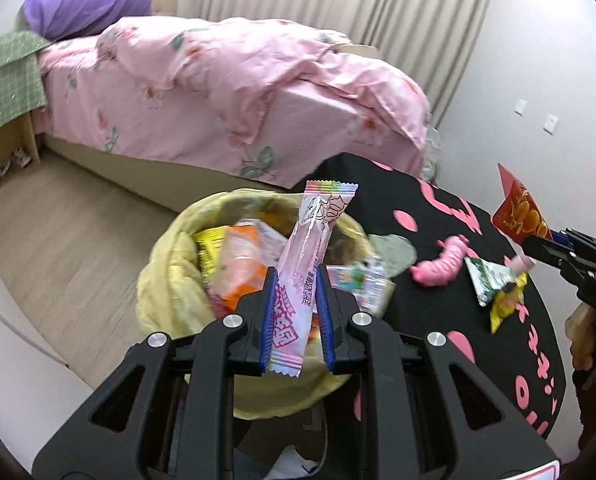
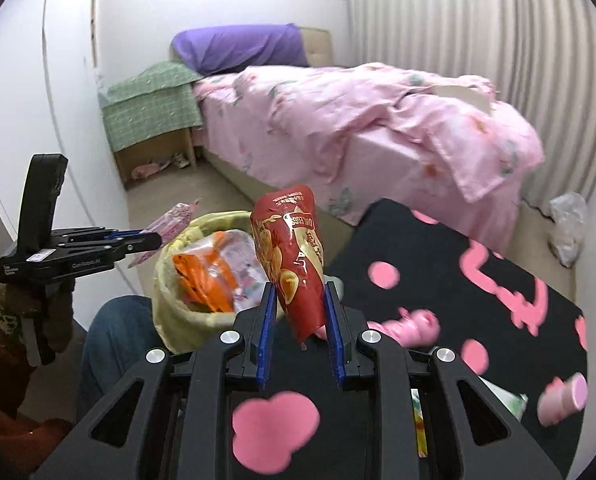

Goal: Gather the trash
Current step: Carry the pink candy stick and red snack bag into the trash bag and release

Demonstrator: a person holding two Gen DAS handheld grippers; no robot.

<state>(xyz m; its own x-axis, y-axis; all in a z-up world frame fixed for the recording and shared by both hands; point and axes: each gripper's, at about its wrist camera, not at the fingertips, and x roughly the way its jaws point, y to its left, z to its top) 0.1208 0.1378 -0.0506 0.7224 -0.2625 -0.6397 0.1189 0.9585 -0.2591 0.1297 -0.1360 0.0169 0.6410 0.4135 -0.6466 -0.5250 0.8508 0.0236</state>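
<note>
My left gripper (image 1: 296, 280) is shut on a long pink snack wrapper (image 1: 309, 248) and holds it upright over the yellow-lined trash bin (image 1: 166, 276), which holds several wrappers. My right gripper (image 2: 299, 294) is shut on a red snack bag (image 2: 294, 256), held above the black table near the bin (image 2: 170, 312). The right gripper with the red bag (image 1: 517, 216) also shows at the right in the left wrist view. The left gripper (image 2: 154, 240) shows at the left in the right wrist view.
A black table with pink shapes (image 1: 449, 216) holds a pink toy (image 1: 441, 264), a green and yellow wrapper (image 1: 493, 284) and a pink bottle (image 2: 561, 398). A bed with a pink duvet (image 1: 234, 92) stands behind. A plastic bag (image 2: 567, 228) lies by the wall.
</note>
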